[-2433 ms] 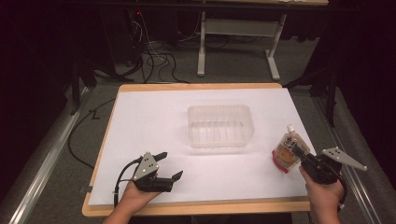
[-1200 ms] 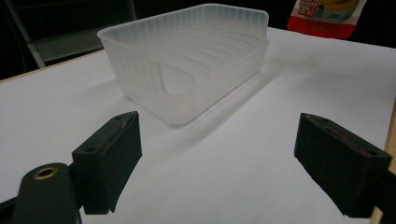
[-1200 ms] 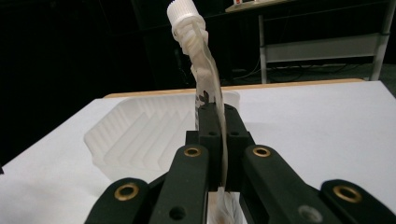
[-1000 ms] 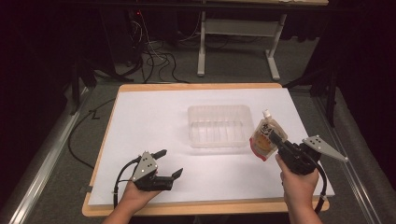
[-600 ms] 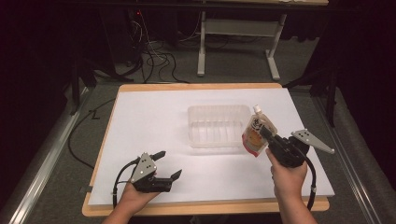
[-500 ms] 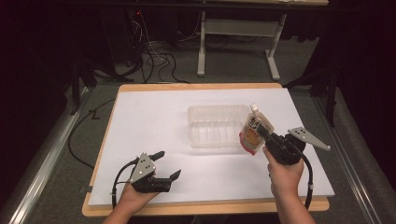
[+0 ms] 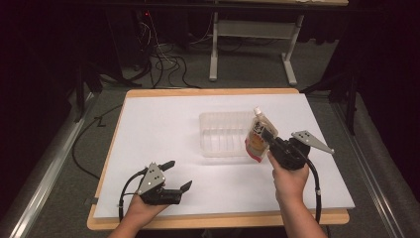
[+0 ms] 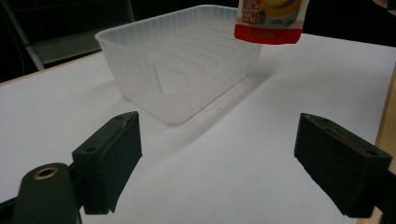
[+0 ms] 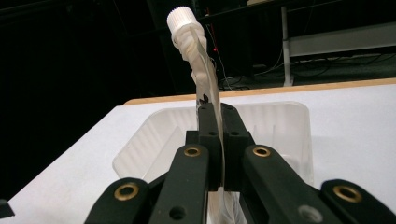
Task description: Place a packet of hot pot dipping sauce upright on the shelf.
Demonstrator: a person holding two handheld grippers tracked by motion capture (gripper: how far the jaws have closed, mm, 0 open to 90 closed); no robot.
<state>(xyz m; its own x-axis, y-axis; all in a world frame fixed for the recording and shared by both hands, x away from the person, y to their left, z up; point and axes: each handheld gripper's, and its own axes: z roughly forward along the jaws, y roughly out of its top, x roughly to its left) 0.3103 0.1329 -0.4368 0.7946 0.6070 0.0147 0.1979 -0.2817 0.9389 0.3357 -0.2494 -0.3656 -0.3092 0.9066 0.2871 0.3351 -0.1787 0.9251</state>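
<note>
Clear plastic tub [image 7: 225,134] near the middle of the white table [image 7: 163,124], empty, ribbed floor seen in the left gripper view. Right gripper [image 7: 267,137] clamped flat on a spouted pouch [image 7: 258,136], jaws pressed together on its thin edge in the right gripper view. Pouch held upright off the table, white cap [image 9: 183,17] on top, red bottom edge hanging just over the tub's right end. Left gripper [image 7: 177,174] low over the near left part of the table, jaws spread wide with nothing between, well apart from tub and pouch. Black cables trailing from both grippers.
</note>
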